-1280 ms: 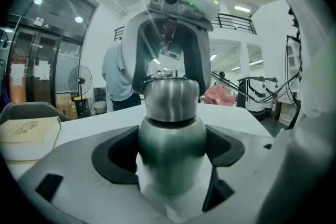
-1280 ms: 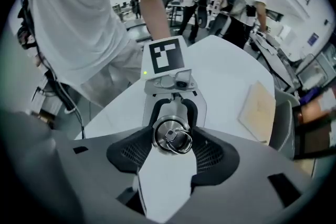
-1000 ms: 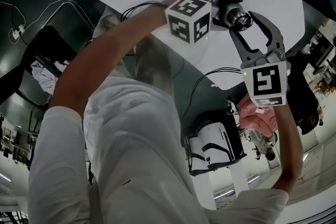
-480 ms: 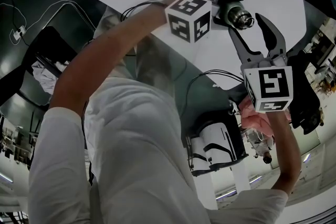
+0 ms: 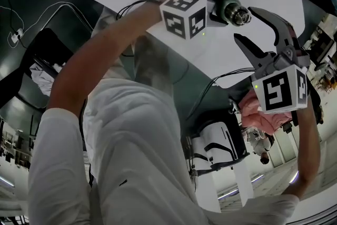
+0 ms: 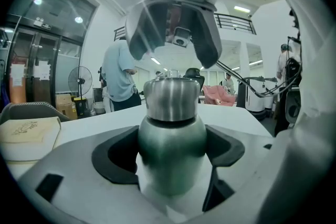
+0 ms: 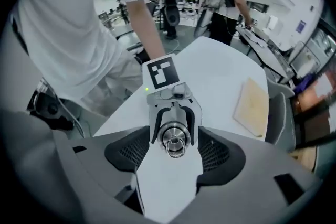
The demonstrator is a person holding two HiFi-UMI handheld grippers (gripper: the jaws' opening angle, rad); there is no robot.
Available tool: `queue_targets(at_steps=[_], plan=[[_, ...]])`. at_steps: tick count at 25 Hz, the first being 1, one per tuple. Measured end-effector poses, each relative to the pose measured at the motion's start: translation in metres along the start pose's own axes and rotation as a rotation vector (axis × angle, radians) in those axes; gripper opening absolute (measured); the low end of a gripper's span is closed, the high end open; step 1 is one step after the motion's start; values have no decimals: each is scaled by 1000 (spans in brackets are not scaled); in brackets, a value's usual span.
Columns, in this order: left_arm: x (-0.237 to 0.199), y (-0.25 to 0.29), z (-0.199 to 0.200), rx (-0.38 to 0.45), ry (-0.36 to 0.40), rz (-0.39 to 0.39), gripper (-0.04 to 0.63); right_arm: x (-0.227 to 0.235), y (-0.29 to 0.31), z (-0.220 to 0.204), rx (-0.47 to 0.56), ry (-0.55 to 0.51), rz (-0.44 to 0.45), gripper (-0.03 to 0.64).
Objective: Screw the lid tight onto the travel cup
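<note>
Left hand-held gripper [image 6: 170, 153] clamps travel cup [image 6: 172, 131]; right hand-held gripper [image 5: 245, 23], just opening, empty above lid [image 6: 172, 98].

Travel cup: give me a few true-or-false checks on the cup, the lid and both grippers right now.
The left gripper is shut on the travel cup. True.
The right gripper is clamped on the lid. False: its jaws, just opening, stand apart above the lid with nothing between them.
The lid is off the cup. False: it sits on the cup.
The right gripper points down at the lid's top. True.
</note>
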State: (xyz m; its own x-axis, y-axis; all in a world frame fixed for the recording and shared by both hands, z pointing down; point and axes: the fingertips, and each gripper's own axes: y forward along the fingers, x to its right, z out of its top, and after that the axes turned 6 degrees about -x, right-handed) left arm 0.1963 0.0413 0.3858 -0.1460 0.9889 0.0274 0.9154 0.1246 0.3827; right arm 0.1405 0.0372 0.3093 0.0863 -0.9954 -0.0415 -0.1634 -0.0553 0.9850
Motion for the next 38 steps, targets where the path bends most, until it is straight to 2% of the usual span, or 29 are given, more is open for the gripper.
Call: queue_targets(at_steps=[4, 7, 9, 10, 12, 18, 27, 35, 38], plan=[[0, 0, 1, 3, -1, -1, 371, -5, 12, -6, -46, -269, 35, 261], [0, 0, 1, 4, 1, -2, 371, -8, 23, -14, -87, -412, 79, 261], [0, -1, 1, 4, 1, -2, 371, -8, 28, -16, -86, -452, 115, 255], [0, -1, 1, 3, 1, -1, 371, -6, 29, -16, -77, -454, 129, 222], [0, 0, 1, 5, 0, 0, 371, -5, 29, -15, -72, -424, 143, 222], [0, -3, -1, -1, -1, 0, 371, 0, 32, -11, -37, -185, 90, 222], [1, -1, 1, -1, 2, 0, 371, 7, 30, -13, 24, 332, -40, 222], [0, 0, 0, -6, -1, 1, 371, 14, 30, -19, 27, 730, -110, 222], [0, 0, 0, -6, 0, 0, 371, 15, 30, -21, 33, 827, -137, 222]])
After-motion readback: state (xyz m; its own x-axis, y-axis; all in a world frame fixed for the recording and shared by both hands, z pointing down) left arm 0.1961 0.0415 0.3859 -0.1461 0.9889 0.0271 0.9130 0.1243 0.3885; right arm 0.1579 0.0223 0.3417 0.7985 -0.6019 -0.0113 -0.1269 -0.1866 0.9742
